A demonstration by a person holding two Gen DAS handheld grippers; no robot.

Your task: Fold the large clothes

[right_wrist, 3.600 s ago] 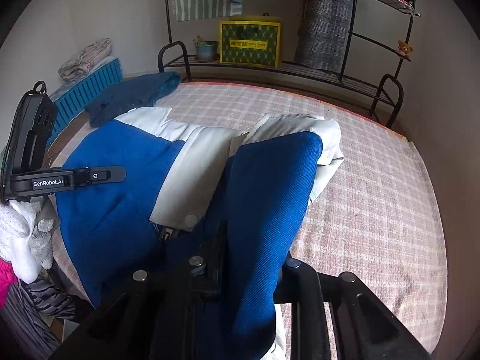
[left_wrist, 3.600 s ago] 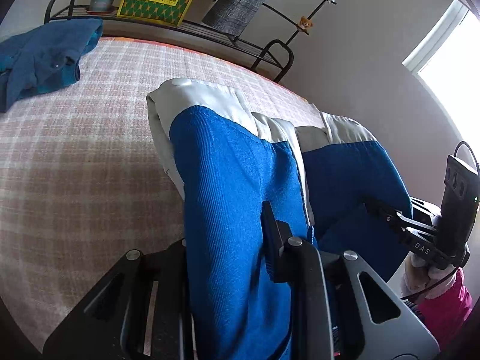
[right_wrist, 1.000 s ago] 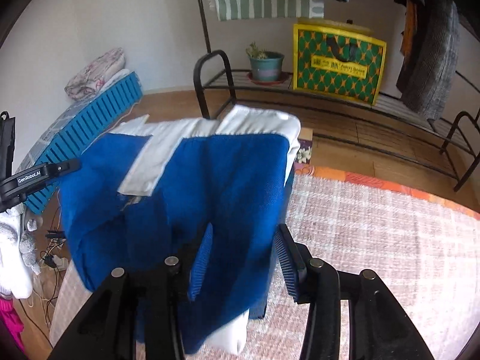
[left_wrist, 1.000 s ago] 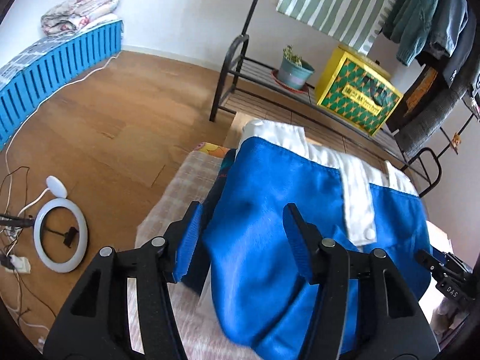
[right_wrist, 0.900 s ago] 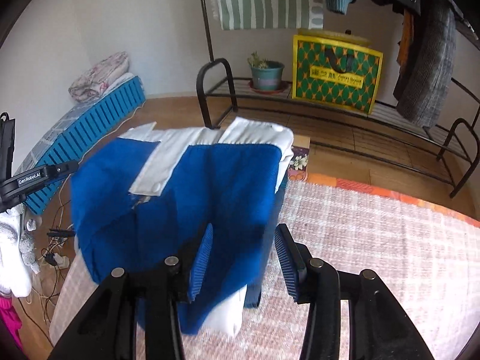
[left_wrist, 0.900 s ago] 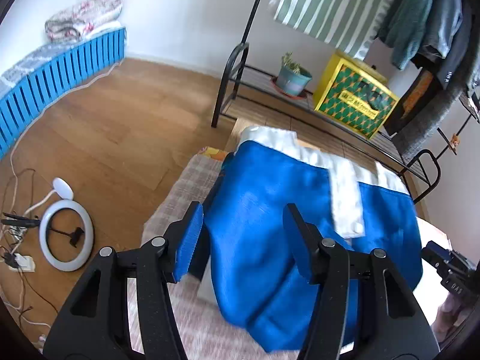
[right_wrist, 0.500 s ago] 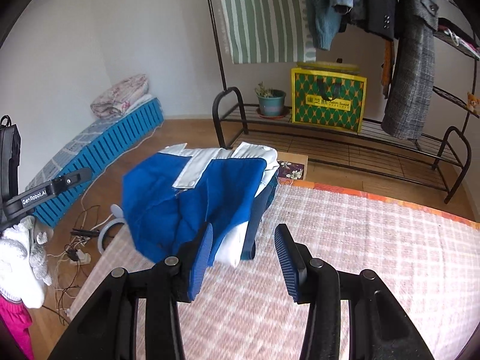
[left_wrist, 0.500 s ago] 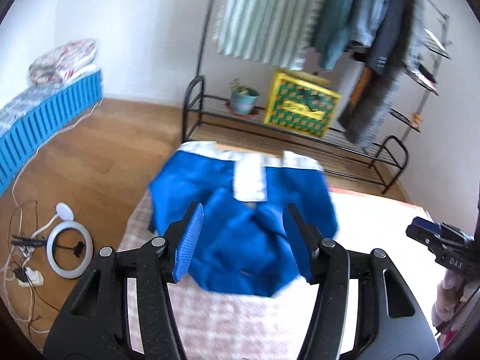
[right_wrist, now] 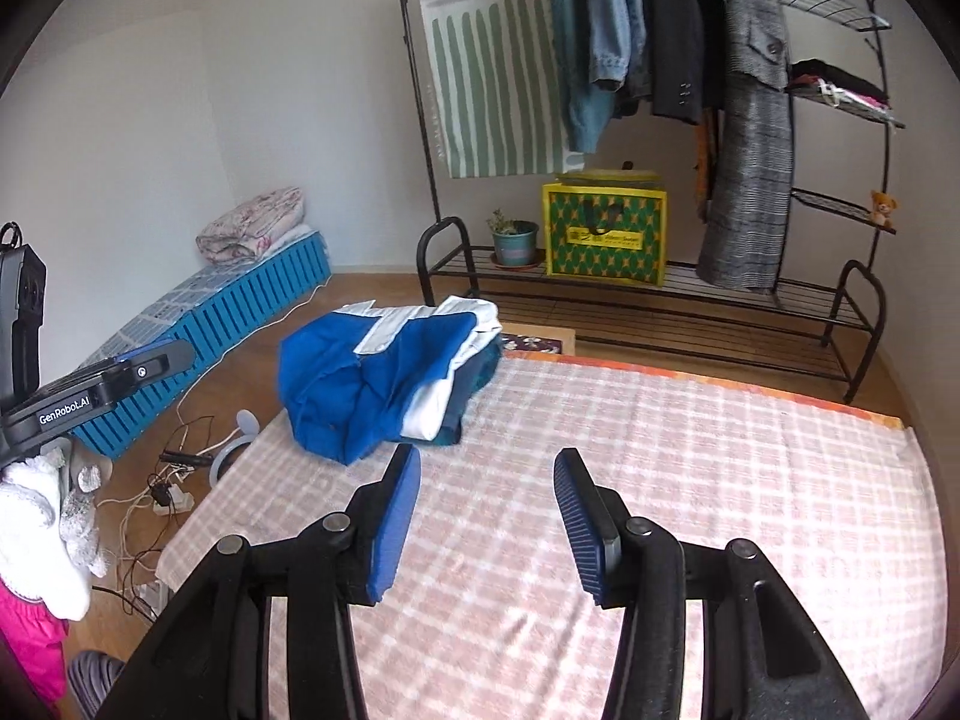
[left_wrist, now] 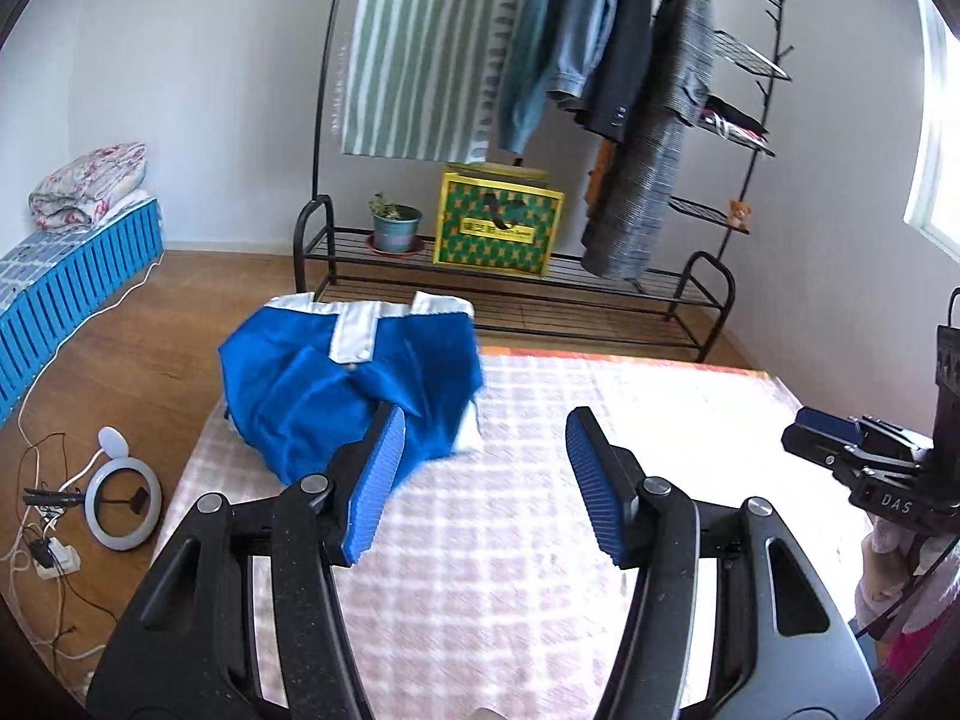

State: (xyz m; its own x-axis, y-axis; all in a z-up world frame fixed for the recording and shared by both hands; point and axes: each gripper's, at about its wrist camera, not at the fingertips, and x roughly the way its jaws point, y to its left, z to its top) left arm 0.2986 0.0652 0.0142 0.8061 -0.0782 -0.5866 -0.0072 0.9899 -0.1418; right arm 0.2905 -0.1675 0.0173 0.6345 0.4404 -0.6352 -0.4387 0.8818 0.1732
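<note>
We see the blue-and-white garment (left_wrist: pixel 354 384) lying in a loose, rumpled bundle at the far left corner of the checked pink bed cover (left_wrist: pixel 540 570), well apart from both grippers. The left gripper (left_wrist: pixel 480 474) hangs with its jaws released and empty; the right gripper (right_wrist: pixel 486 516) is empty too, its jaws opening.

We judge the garment soft, limp and fairly light. It would sag and unfold if lifted by one point, so we would take it at two spread edges, near the white band.

The right wrist view shows a darker blue-green garment (right_wrist: pixel 480 369) under the bundle; the left wrist view hides it but shows the ring light (left_wrist: pixel 123 504) on the floor.
</note>
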